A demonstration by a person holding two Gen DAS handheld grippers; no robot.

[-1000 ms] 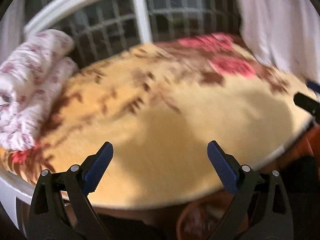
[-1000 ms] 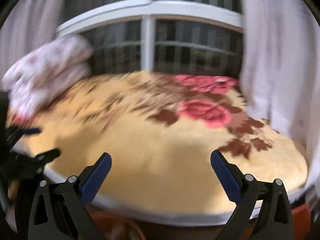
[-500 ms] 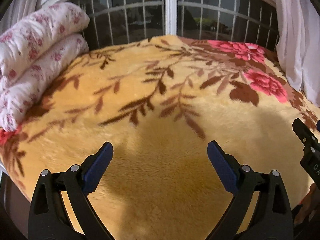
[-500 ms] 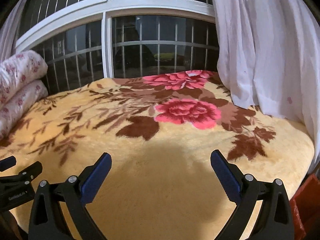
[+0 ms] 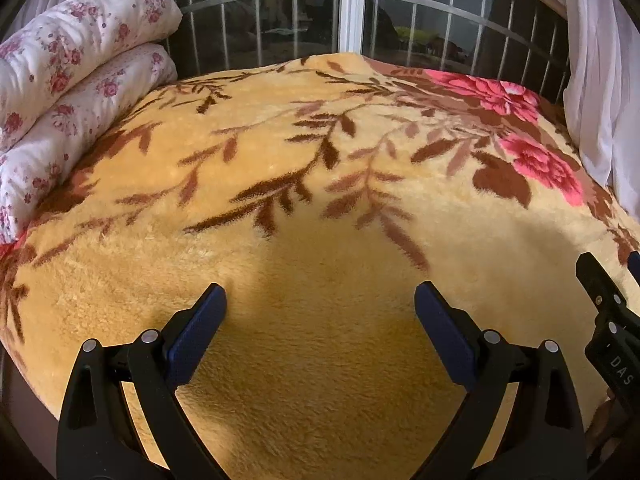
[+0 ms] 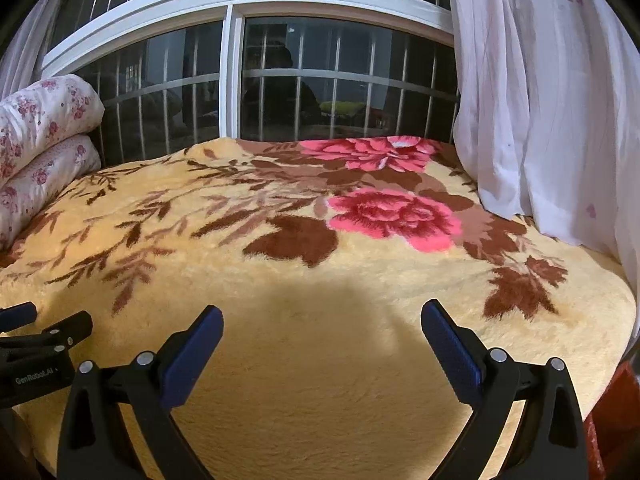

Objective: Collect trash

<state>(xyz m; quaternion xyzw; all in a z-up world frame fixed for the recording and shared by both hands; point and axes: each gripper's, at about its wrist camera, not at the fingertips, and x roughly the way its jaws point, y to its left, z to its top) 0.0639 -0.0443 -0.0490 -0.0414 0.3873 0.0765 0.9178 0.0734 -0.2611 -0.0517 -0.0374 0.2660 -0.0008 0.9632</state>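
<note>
My left gripper (image 5: 320,308) hangs open over the near part of a yellow plush blanket (image 5: 320,208) with brown leaves and pink roses; nothing sits between its blue pads. My right gripper (image 6: 322,328) is open too, above the same blanket (image 6: 320,280), a little to the right of the left one. Each gripper shows at the edge of the other's view: the right gripper (image 5: 610,316) at the right, the left gripper (image 6: 36,344) at the left. No trash is visible on the blanket in either view.
Folded white quilts with red flowers (image 5: 68,80) are stacked at the bed's left end. A barred window (image 6: 280,80) runs behind the bed. A white curtain (image 6: 540,100) hangs at the right. Something red-orange (image 6: 616,412) shows below the bed's right edge.
Both grippers have lifted from below the bed's edge and moved forward over the blanket; the views have steadied and the floor items below have dropped out of sight. Both stayed open.
</note>
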